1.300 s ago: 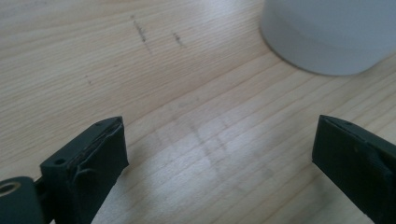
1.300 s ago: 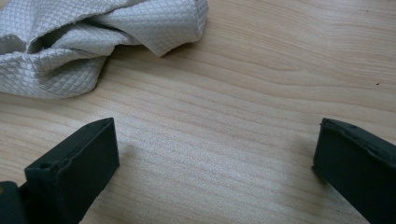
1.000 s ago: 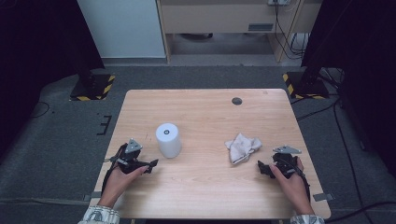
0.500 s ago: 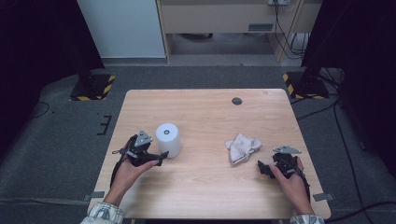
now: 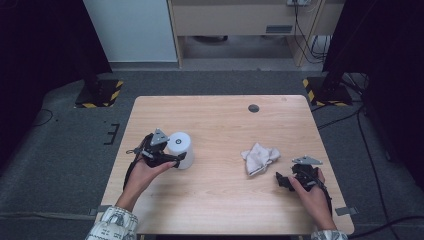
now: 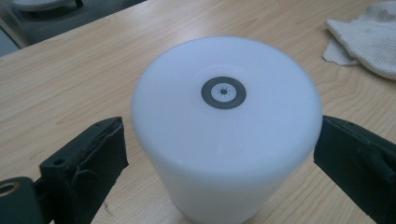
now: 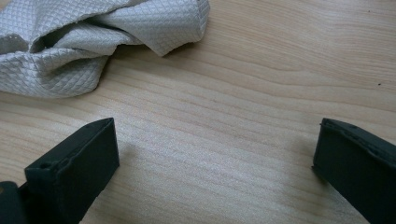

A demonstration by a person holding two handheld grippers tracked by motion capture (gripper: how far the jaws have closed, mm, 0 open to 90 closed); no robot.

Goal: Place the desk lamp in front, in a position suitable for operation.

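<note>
Pale wooden tabletop, bearing everything told of here. Upright on it, a white cylinder with a small dark ring at the middle of its flat top, seen in the left gripper view standing between the two black jaws. Left gripper spread wide, one jaw on each side of the cylinder; gap visible between left jaw and cylinder wall, right jaw very close to the wall, touching or not impossible to tell. Held low at the cylinder's side by the left hand.

Crumpled white cloth with a quilted weave, lying well to the right of the left gripper and just ahead and to the left of the right gripper. Right gripper held wide apart too, nothing between its jaws but bare wood, cloth lying apart beyond the left jaw. Gripped near the tabletop's right edge by the right hand.

Small dark round disc far ahead of both grippers, near the tabletop's far edge.
</note>
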